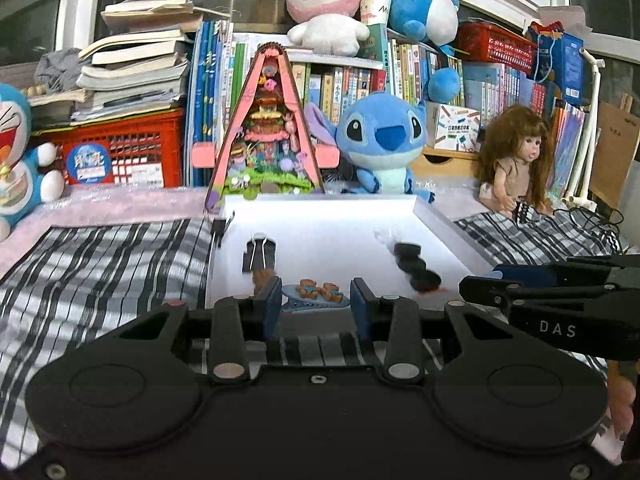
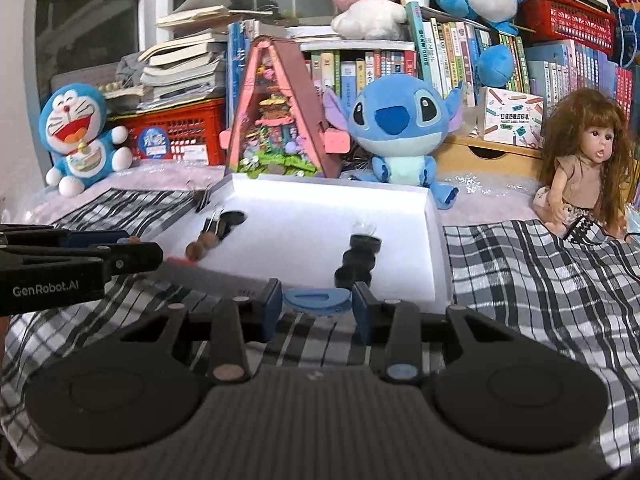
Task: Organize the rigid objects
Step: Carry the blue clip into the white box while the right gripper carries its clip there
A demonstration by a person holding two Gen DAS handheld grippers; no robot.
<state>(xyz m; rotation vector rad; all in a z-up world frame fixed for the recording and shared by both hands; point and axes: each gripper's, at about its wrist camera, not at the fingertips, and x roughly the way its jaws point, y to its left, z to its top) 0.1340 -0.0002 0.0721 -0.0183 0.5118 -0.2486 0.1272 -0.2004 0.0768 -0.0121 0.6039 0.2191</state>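
1. Stitch plush toy (image 1: 382, 140), seated upright behind the white tray.
2. Triangular miniature house (image 1: 266, 128), standing just left of the plush toy.
3. Doll (image 2: 588, 164) with long brown hair, seated at far right.
4. Doraemon plush (image 2: 78, 132), at far left.
5. Red crate (image 1: 120, 152) under stacked books.
6. Pink rabbit plush (image 1: 324, 4) atop the bookshelf.
7. Checked cloth (image 2: 540, 280) covering the surface.

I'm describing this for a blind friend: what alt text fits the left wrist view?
A blue hair clip with two bear charms lies between the open left gripper fingers, at the near edge of a white tray; plush toys and books fill the background.
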